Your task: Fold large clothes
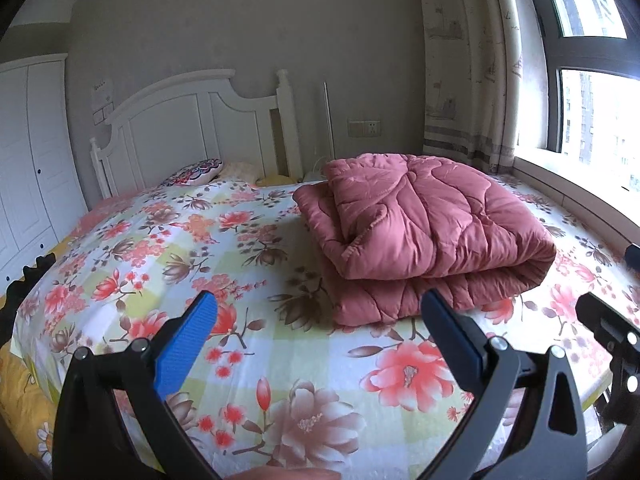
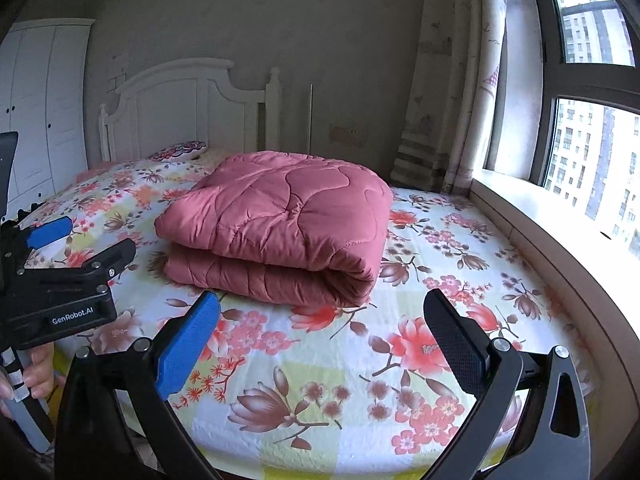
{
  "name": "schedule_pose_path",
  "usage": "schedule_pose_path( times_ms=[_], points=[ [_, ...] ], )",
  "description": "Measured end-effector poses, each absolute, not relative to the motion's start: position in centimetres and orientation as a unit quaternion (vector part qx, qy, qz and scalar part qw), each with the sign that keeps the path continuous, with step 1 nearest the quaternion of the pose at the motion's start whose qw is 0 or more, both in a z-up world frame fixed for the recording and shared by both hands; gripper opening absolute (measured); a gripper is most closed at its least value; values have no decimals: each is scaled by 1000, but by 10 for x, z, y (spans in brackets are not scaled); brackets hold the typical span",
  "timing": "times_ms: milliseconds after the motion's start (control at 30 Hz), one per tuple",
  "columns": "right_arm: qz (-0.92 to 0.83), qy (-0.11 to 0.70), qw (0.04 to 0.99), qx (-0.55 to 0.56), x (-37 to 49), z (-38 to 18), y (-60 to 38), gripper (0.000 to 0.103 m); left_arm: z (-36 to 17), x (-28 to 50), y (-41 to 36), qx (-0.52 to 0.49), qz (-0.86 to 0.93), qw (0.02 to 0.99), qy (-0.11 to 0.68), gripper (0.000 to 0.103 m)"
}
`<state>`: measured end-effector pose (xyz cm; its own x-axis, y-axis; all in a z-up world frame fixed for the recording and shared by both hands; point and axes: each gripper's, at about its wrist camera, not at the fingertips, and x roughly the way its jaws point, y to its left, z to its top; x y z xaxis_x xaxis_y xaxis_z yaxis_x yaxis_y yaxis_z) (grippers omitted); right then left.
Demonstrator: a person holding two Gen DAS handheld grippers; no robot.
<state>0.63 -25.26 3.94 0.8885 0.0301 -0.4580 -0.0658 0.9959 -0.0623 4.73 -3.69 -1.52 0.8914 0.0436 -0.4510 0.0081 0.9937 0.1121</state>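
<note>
A pink quilted comforter (image 1: 424,232) (image 2: 280,224) lies folded in a thick bundle on the flowered bed sheet (image 1: 200,248) (image 2: 440,264), toward the window side. My left gripper (image 1: 320,304) is open and empty, held back from the bundle's near edge above the sheet. In the right wrist view my right gripper (image 2: 322,304) is also open and empty, just short of the bundle's front fold. The left gripper (image 2: 80,240) also shows at the left edge of the right wrist view, with a hand (image 2: 36,372) on its handle. Part of the right gripper's body (image 1: 612,332) shows at the right edge of the left wrist view.
A white headboard (image 1: 192,128) and pillows (image 1: 196,172) stand at the far end. White wardrobe doors (image 1: 28,152) line the left. A window sill (image 2: 560,216) and curtain (image 2: 452,80) run along the right side. Bare sheet lies between the grippers and the bundle.
</note>
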Motion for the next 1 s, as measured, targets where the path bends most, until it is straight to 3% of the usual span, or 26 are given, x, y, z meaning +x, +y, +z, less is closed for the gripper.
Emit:
schedule_pose_path(
  times_ms=[1000],
  points=[
    [31, 247, 968, -14, 11, 35, -258, 98, -19, 41, -42, 60, 5, 972, 229, 101]
  ],
)
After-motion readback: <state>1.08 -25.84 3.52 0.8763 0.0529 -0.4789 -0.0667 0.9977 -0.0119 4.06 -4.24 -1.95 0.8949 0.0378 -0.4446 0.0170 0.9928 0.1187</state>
